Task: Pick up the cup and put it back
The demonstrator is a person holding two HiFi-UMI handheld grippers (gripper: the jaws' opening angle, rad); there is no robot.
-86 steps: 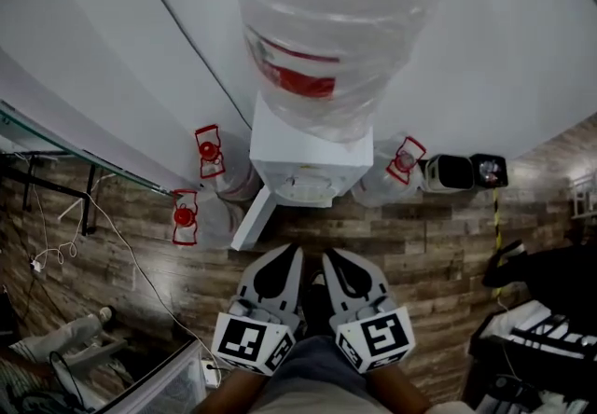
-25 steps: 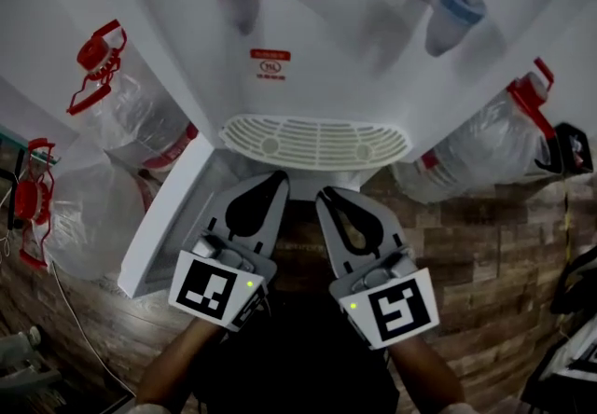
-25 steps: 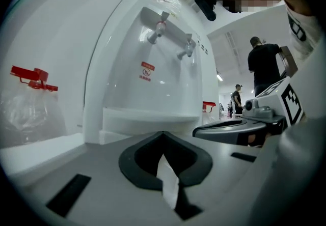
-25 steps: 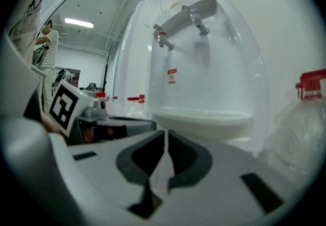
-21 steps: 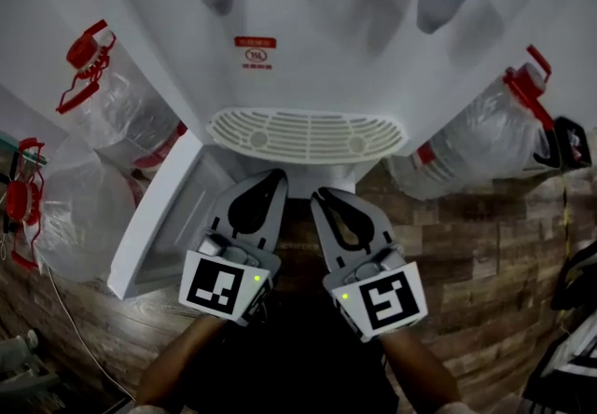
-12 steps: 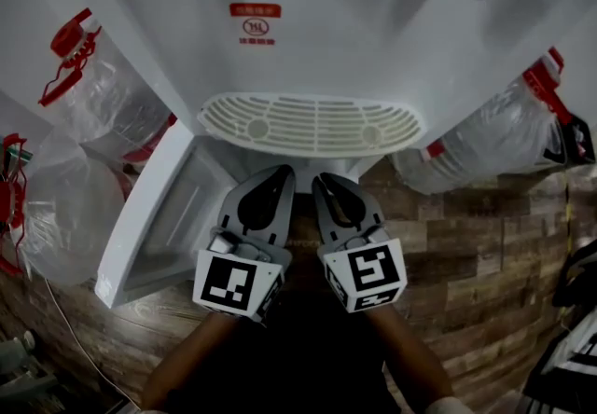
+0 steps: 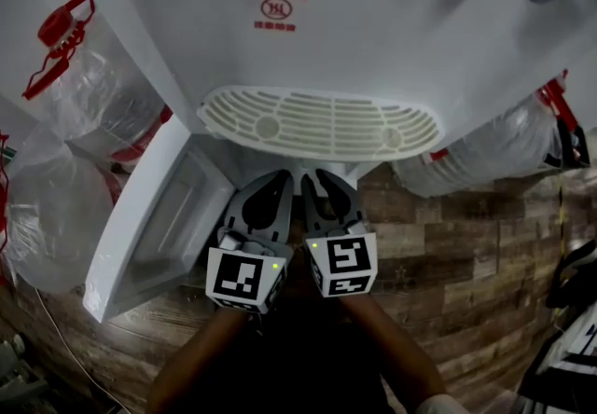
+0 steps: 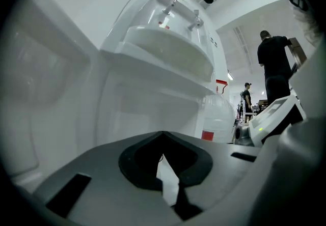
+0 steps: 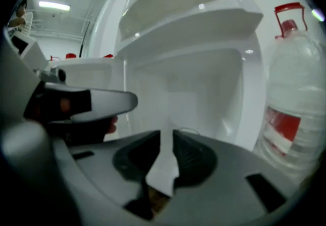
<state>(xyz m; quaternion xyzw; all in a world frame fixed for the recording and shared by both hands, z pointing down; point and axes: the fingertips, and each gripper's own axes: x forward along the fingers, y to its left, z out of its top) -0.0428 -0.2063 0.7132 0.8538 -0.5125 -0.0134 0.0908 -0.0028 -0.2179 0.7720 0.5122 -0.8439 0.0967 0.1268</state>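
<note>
Under the white water dispenser (image 7: 392,20) and its drip tray (image 7: 317,123), the cabinet door (image 7: 159,216) hangs open at the left, the left gripper (image 7: 283,176) has its jaws together, and the right gripper (image 7: 314,175), jaws just opening to a narrow empty gap, faces a faint curved rim (image 9: 187,130) inside the cabinet, perhaps the cup, its axis unclear.

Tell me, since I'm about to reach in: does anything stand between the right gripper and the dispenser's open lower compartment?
Nothing visible does. The right gripper, jaws just opening with nothing between them, faces into the compartment; its door is swung aside, and the left gripper sits alongside, not ahead.
</note>
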